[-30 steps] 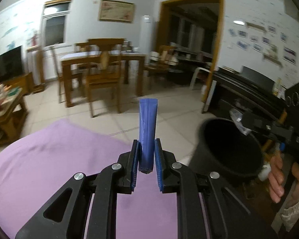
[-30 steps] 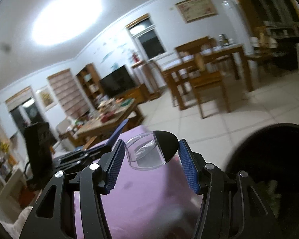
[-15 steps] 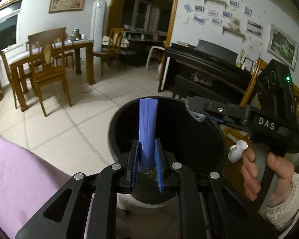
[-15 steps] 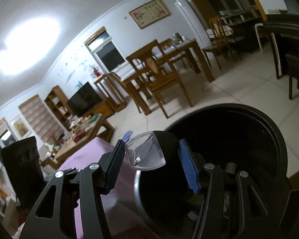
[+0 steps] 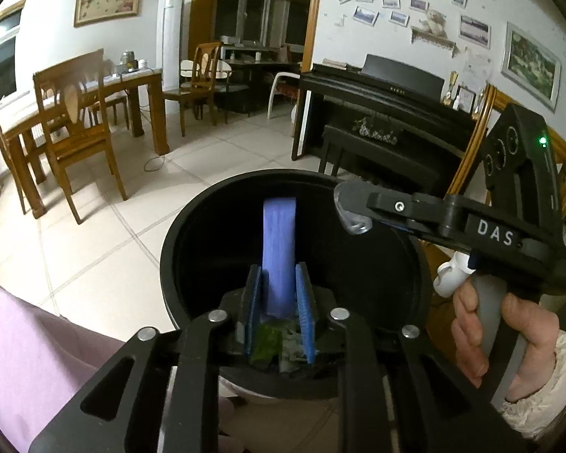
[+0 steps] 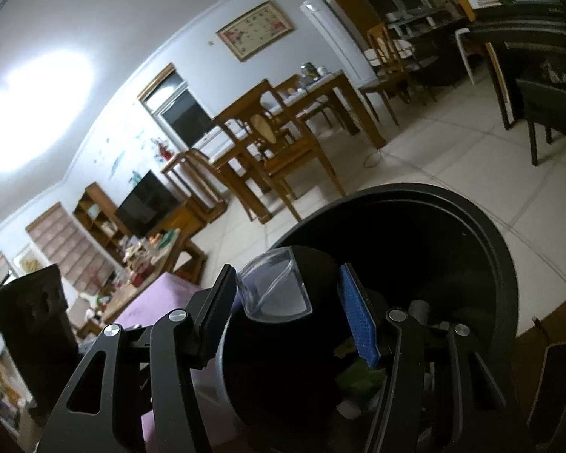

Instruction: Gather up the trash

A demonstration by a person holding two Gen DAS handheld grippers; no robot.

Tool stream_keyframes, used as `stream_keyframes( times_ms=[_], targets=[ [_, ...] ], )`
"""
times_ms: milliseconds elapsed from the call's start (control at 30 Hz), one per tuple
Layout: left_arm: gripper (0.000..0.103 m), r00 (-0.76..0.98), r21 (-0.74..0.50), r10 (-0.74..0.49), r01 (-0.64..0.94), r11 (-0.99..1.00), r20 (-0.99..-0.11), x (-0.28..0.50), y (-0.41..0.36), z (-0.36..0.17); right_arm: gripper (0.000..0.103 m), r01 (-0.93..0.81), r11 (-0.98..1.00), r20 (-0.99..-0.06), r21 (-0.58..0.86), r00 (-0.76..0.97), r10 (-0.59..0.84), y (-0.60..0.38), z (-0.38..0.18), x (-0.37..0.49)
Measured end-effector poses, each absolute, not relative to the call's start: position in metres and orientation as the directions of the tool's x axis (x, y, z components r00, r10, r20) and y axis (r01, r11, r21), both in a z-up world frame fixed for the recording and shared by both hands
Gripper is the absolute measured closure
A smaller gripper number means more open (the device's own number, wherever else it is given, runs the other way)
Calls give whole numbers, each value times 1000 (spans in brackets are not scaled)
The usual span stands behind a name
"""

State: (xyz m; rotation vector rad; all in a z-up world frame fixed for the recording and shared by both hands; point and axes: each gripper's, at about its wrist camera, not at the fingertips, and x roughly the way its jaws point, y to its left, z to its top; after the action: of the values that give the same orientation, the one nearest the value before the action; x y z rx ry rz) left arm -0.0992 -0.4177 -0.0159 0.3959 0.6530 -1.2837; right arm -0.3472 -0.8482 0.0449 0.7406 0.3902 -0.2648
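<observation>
A black round bin [image 5: 192, 234] stands on the tiled floor with green and white wrappers [image 5: 279, 347] at its bottom. My left gripper [image 5: 278, 275] hangs over its mouth, jaws opening. A blue strip [image 5: 279, 234] stands blurred between the pads, with thin gaps at its lower end. My right gripper [image 6: 286, 275] is over the bin's rim [image 6: 471, 211], its jaws easing apart. A clear plastic piece [image 6: 271, 287] with a dark rounded part sits between its pads, against the left one. From the left wrist view, that right gripper [image 5: 358, 204] reaches in from the right.
A purple cloth [image 5: 26, 339] covers the surface at the lower left. A person's hand [image 5: 509, 324] grips the right tool's handle. A black piano [image 5: 377, 113] stands behind the bin. Wooden dining table and chairs [image 5: 75, 120] are across the tiled floor.
Both grippers swung from above the purple cloth to over the bin and dipped toward its mouth. The left jaws have spread slightly around the blue strip.
</observation>
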Motion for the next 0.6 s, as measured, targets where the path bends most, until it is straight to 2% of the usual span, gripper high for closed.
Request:
stream_keyframes(
  times_ms=[33,67,100,367,600],
  targets=[
    [51,155,-73,-749,962,262,-645,-101,-417,-15,35,375,701,-434,607,895,-102,-851,43,-350],
    [23,171,-64,-752,960,272,-636,-102,-415,-14,31,379,696,-433,610,895,-108,-851,41,-352],
    [12,198,-49,-766,957,286,-612,-104,-411,-11,31,383,692,-433,611,894,-112,-851,41,-354],
    [8,222,-47,-792,953,301,-568,-103,-378,8,31,361,709,-440,605,894,-80,-826,45,-341],
    [5,336,-28,-791,913,406,-511,-86,-326,20,23,293,743,-443,602,896,5,-787,53,-298]
  ],
)
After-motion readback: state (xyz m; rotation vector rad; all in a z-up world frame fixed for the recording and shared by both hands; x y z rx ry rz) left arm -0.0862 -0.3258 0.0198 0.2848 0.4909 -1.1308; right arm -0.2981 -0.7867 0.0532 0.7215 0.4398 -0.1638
